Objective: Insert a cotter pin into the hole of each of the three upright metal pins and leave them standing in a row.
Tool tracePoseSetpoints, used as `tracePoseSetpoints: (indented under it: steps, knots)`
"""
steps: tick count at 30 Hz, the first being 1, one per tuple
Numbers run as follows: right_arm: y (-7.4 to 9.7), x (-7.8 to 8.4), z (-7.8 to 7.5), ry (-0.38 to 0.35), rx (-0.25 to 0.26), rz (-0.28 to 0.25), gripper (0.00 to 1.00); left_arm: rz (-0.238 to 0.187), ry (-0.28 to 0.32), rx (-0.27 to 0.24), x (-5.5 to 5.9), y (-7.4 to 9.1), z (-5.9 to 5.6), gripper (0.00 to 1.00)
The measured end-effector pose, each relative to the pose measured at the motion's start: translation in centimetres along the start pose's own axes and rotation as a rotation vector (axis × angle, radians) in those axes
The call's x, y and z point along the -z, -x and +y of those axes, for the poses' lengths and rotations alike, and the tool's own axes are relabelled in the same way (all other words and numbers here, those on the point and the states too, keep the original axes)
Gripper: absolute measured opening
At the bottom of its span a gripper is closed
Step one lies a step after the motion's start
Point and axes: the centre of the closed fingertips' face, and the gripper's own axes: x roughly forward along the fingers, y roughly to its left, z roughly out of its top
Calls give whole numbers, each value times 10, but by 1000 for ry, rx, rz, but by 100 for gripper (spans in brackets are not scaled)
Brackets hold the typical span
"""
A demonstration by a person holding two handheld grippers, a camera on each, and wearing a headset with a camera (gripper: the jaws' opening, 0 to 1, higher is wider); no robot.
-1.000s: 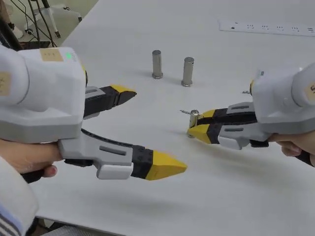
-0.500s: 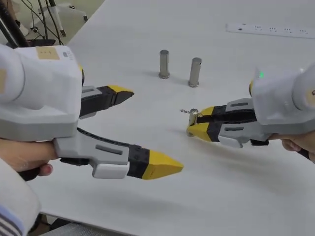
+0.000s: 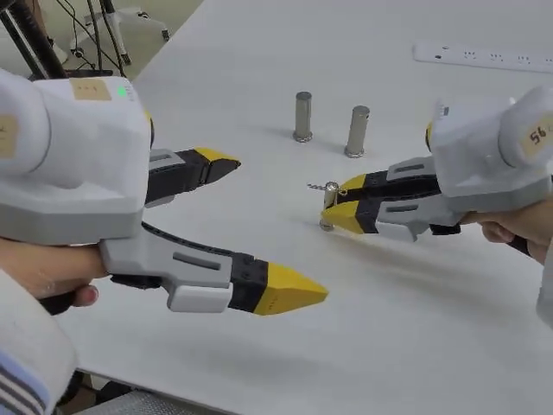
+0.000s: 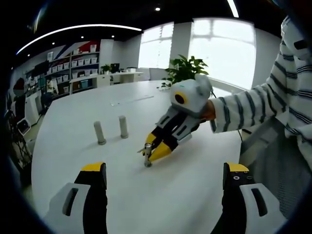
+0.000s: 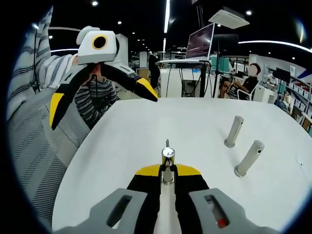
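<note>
Fingers [image 3: 347, 216] of the right gripper [image 3: 337, 204] are clenched on a pin [image 3: 330, 194] that stands on the white desk [image 3: 259, 60] in the head view. A cotter pin [image 3: 317, 186] pokes out to the left from its top. Measured against the two standing pins [image 3: 303, 117] farther back, this pin sits a little more to the left than a second ago, though the camera has shifted too. At near left the left gripper [image 3: 274, 229] hovers with its fingers [image 3: 289, 290] spread wide and empty, as before. A power strip [image 3: 484, 56] lies at far right.

From the left gripper view, the spread yellow tips frame the desk. The right gripper holds the pin upright mid-desk, and the standing pins are side by side to its far left. Shelves [image 4: 80, 63], a plant [image 4: 185, 70] and bright windows [image 4: 222, 53] lie behind, with a striped sleeve [image 4: 253, 107] at right.

From the right gripper view, the pin is squeezed between the fingers and the cotter pin's thin end shows above its cap. The standing pins are to the right and the left gripper is at far left. A monitor [image 5: 200, 41] and a seated person [image 5: 231, 83] are beyond the desk.
</note>
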Motion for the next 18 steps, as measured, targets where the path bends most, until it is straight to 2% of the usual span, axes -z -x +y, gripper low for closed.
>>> tracePoseSetpoints:
  steps: [4,9,13,16,18]
  knots:
    - [-2,-1,2,14,-24,-5,4,6,3,-2,2,2,3,99]
    - [-4,-2,1,-10,-26,-12,5,-4,18,7,3,4,3,99]
    - [-2,-5,0,14,-18,-23,5,-1,16,8,4,6,4,99]
    - [0,-7,0,31,-19,-35,14,1,15,8,4,6,4,97]
    - [3,-8,4,58,-19,-18,23,-2,18,7,4,7,5,97]
